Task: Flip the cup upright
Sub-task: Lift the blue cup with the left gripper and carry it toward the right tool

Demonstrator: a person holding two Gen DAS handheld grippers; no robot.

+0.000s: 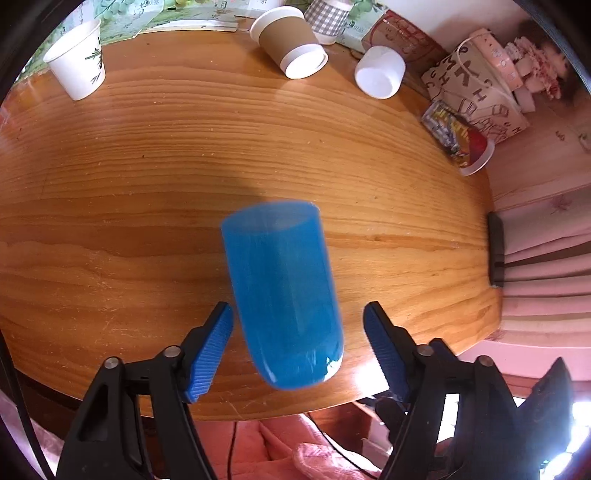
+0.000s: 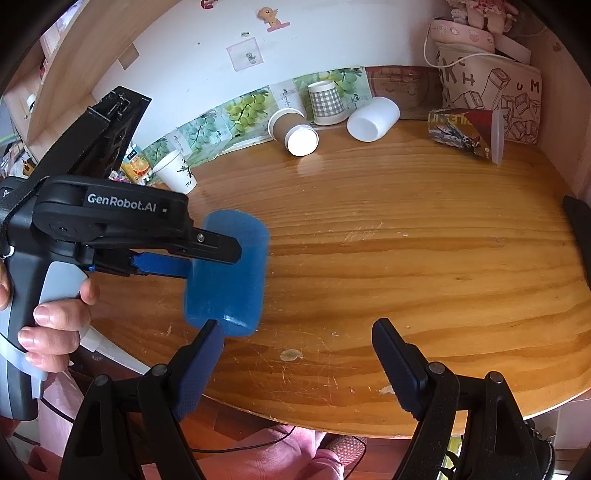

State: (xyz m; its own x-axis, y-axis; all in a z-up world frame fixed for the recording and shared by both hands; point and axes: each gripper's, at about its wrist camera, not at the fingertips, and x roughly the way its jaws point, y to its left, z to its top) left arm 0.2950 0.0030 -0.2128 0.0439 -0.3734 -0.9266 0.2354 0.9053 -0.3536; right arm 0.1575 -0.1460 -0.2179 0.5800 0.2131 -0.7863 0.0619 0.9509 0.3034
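Observation:
A translucent blue cup (image 1: pixel 282 291) stands between the open fingers of my left gripper (image 1: pixel 297 314), its rim at the top; neither pad touches it and it looks motion-blurred. In the right wrist view the blue cup (image 2: pixel 227 273) sits near the table's front left, with the left gripper (image 2: pixel 212 256) around its upper part. My right gripper (image 2: pixel 297 332) is open and empty, just right of the cup, above the wooden table (image 2: pixel 406 258).
Along the back: an upright white paper cup (image 1: pixel 77 61), a brown paper cup on its side (image 1: pixel 290 42), a checked cup (image 1: pixel 327 18), a white cup on its side (image 1: pixel 380 72), a printed cup on its side (image 1: pixel 460 140), a tote bag (image 1: pixel 476 92).

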